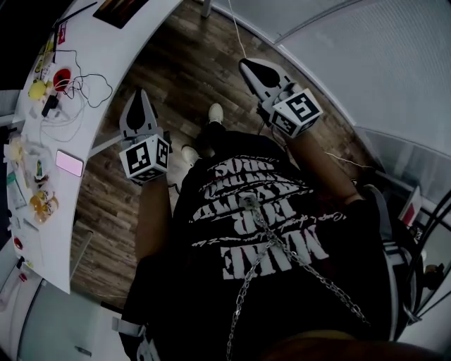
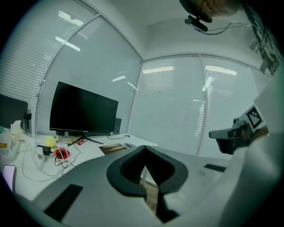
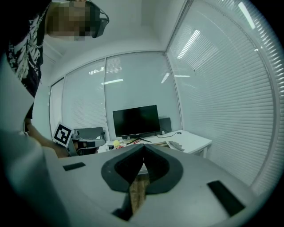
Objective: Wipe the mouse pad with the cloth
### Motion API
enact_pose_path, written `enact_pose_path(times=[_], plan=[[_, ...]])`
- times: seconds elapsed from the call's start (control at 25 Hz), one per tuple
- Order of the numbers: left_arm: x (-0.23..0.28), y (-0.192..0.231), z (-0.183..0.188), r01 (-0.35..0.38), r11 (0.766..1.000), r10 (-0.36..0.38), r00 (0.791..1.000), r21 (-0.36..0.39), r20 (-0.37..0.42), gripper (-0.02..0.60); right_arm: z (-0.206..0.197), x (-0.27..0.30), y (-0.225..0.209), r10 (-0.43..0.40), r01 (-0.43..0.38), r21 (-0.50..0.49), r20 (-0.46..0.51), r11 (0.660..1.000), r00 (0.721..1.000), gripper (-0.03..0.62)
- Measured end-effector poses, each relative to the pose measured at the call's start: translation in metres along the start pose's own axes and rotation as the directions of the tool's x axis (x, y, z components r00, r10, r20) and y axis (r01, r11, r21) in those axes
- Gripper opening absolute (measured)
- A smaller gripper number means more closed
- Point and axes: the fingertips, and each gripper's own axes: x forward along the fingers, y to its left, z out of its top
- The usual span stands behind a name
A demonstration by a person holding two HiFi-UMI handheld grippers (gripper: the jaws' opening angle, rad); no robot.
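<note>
The mouse pad [image 1: 120,10] is a dark brownish rectangle at the far end of the white desk [image 1: 106,92]; it also shows in the left gripper view [image 2: 113,149]. In the right gripper view a grey crumpled cloth [image 3: 175,145] lies on the desk near the mouse pad [image 3: 160,142]. My left gripper [image 1: 139,95] and right gripper [image 1: 246,65] are both held over the wooden floor, away from the desk. Both are shut with nothing between the jaws. The left gripper's tips [image 2: 144,147] and the right gripper's tips [image 3: 143,145] meet.
On the desk stand a black monitor [image 2: 83,108], a red object [image 1: 62,76] amid white cables, yellow items and a pink phone [image 1: 69,163]. Wooden floor [image 1: 176,70] lies between me and the desk. Windows with blinds [image 3: 222,88] line the walls.
</note>
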Motion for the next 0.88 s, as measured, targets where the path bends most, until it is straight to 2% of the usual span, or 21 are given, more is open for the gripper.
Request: enact_pose_path(times=[0.16, 0.4, 0.6, 0.88], plan=[[0.024, -0.012, 0.006, -0.014, 1.0, 0.014, 1.0, 0.008, -0.002, 0.0, 0.01, 0.012, -0.026, 0.019, -0.019, 0.012, 0.0, 1.0, 1.0, 0.0], [0.051, -0.018, 0.03, -0.073, 0.996, 0.071, 0.997, 0.05, 0.026, 0.0, 0.031, 0.038, -0.062, 0.1, -0.101, 0.011, 0.06, 0.995, 0.993, 0.0], [0.057, -0.014, 0.047, -0.149, 0.987, 0.146, 0.988, 0.056, 0.054, 0.0, 0.044, 0.052, -0.074, 0.166, -0.166, -0.005, 0.059, 0.986, 0.984, 0.0], [0.064, 0.0, 0.056, -0.21, 0.976, 0.205, 0.976, 0.062, 0.07, 0.0, 0.043, 0.075, -0.095, 0.199, -0.199, 0.001, 0.04, 0.98, 0.979, 0.0]])
